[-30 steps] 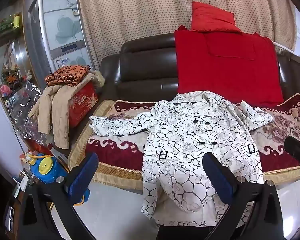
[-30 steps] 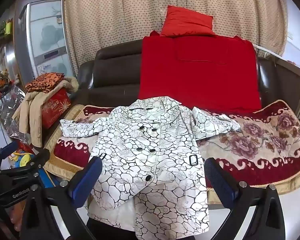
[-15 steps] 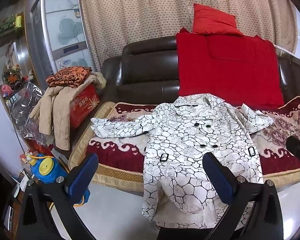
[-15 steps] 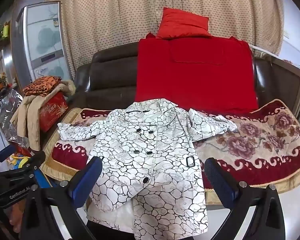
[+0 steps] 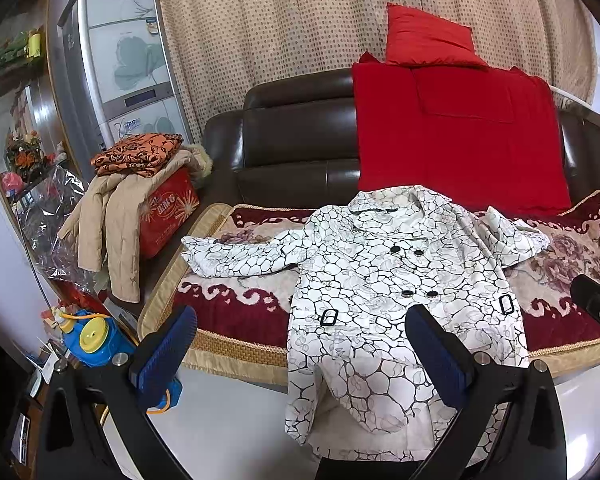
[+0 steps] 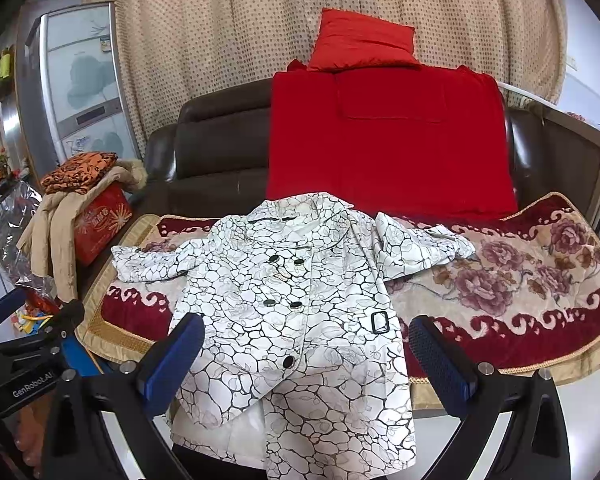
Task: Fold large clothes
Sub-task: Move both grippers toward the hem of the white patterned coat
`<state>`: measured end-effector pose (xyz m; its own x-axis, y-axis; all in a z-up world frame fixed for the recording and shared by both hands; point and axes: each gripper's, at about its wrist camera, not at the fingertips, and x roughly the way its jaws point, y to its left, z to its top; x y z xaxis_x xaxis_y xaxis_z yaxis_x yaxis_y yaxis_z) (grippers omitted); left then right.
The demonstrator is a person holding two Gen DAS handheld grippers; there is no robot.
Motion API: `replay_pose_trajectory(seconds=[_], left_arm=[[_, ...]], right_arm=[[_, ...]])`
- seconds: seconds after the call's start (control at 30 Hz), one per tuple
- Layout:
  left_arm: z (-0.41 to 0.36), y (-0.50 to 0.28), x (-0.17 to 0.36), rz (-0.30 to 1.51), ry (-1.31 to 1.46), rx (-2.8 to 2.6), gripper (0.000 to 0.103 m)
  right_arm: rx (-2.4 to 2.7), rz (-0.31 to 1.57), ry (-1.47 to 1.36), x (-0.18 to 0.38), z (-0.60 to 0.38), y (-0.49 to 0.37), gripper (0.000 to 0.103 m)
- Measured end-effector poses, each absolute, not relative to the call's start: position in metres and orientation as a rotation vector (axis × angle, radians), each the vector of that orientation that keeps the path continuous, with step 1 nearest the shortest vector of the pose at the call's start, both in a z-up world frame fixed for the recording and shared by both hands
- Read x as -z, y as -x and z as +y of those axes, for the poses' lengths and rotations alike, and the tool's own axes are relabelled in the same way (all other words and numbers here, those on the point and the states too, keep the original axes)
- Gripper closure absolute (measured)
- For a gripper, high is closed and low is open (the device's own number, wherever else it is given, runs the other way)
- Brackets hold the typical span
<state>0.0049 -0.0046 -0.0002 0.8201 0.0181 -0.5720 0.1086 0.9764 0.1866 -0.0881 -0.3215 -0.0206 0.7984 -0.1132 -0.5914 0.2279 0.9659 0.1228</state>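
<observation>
A white coat with a black crackle pattern lies front up on the sofa's patterned seat cover, collar toward the backrest, hem hanging over the front edge. Its left sleeve is spread out sideways; the other sleeve lies crumpled to the right. It also shows in the right wrist view. My left gripper is open and empty, held back from the hem. My right gripper is open and empty, also in front of the hem.
A dark leather sofa carries a red blanket and red cushion on its backrest. A red box with a beige jacket and orange cloth sits at the left. A blue and yellow toy lies on the floor.
Both grippers have drifted slightly back and upward; the coat sits a little lower and farther in both views. The coat itself has not moved.
</observation>
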Motion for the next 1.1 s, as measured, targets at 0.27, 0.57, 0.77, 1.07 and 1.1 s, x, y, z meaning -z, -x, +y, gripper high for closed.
replay_pose_trajectory(seconds=[0.27,0.57,0.77,1.07,1.1], left_arm=[[-0.008,-0.009,0.0,0.616,-0.226,0.054,0.0],[-0.01,-0.011,0.0,0.616,-0.23,0.057,0.0],[-0.013,-0.012,-0.002,0.615,-0.234,0.059,0.0],[-0.016,-0.014,0.001,0.632,-0.246,0.061,0.0],[-0.017,-0.014,0.002,0.635,-0.247,0.062,0.0]], right_arm=[[0.196,0.635,-0.201,0.025,-0.328,0.084,0.0],[0.216,0.631,-0.208,0.025,-0.334,0.085,0.0],[0.224,0.624,-0.211,0.024,-0.335,0.086,0.0],[0.229,0.633,-0.221,0.029,-0.34,0.085,0.0],[0.229,0.635,-0.223,0.03,-0.34,0.085,0.0]])
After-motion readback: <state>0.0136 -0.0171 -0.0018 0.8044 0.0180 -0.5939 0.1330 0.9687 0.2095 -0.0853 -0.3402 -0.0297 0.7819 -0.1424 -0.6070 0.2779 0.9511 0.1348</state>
